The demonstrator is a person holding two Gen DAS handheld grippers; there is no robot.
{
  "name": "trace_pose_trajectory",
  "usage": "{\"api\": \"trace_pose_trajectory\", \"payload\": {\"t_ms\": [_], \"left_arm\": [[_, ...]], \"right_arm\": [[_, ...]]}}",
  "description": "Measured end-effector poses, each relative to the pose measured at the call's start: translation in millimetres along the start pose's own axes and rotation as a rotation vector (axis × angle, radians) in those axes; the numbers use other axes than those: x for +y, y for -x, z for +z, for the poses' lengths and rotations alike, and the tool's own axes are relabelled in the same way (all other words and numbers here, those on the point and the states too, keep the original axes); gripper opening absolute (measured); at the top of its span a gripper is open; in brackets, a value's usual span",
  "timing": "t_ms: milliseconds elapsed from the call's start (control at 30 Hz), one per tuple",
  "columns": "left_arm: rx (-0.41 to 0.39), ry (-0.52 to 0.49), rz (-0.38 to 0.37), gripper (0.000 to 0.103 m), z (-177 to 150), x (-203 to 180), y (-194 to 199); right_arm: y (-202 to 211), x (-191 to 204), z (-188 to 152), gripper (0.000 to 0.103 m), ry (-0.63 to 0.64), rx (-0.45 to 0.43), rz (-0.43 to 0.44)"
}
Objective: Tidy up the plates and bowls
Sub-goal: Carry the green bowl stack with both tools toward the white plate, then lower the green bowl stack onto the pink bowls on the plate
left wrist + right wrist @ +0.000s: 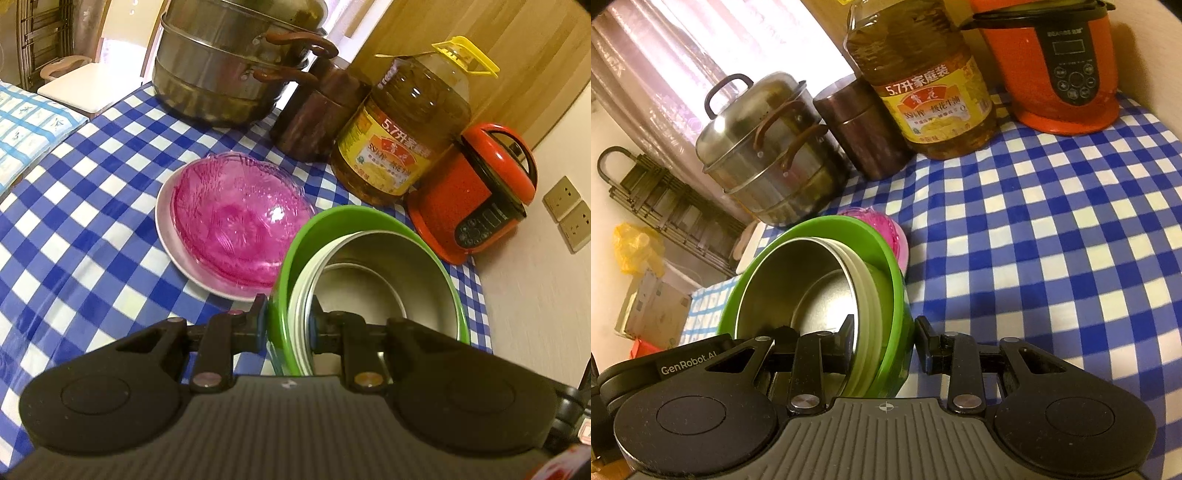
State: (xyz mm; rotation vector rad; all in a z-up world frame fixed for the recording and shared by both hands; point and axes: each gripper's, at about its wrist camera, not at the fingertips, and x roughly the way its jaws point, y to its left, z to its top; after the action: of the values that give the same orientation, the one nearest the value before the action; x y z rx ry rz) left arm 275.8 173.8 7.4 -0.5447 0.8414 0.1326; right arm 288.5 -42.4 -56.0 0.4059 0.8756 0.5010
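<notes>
Bowls nested, green plastic one (369, 236) outermost with steel bowls inside, hang between our two grippers above the blue-checked tablecloth (92, 206). Our left gripper (286, 328) pinches one side of the rim with narrow fingers, and our right gripper (884, 345) clamps the opposite side. Just beyond, the pink glass bowl (240, 221) already sits upturned on the white plate (166, 221); in our judgement only setting the nested bowls down remains.

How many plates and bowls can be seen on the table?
3 at least: a white plate with a pink glass bowl upside down on it, and a green bowl with a steel liner. More may be hidden.
</notes>
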Motion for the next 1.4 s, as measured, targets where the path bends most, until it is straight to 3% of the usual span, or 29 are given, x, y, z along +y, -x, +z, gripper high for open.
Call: {"api": "trace_pose_trajectory", "payload": {"t_ms": [800, 1400], "left_arm": [[-0.008, 0.017, 0.039, 0.019, 79.5, 19.5, -56.0], [0.015, 0.001, 0.092, 0.019, 99.6, 49.4, -103.7]], "right_arm": [[-82.0, 21.5, 69.7, 0.033, -0.015, 0.04, 0.039], [-152.2, 14.8, 77.8, 0.033, -0.054, 0.111, 0.063]]}}
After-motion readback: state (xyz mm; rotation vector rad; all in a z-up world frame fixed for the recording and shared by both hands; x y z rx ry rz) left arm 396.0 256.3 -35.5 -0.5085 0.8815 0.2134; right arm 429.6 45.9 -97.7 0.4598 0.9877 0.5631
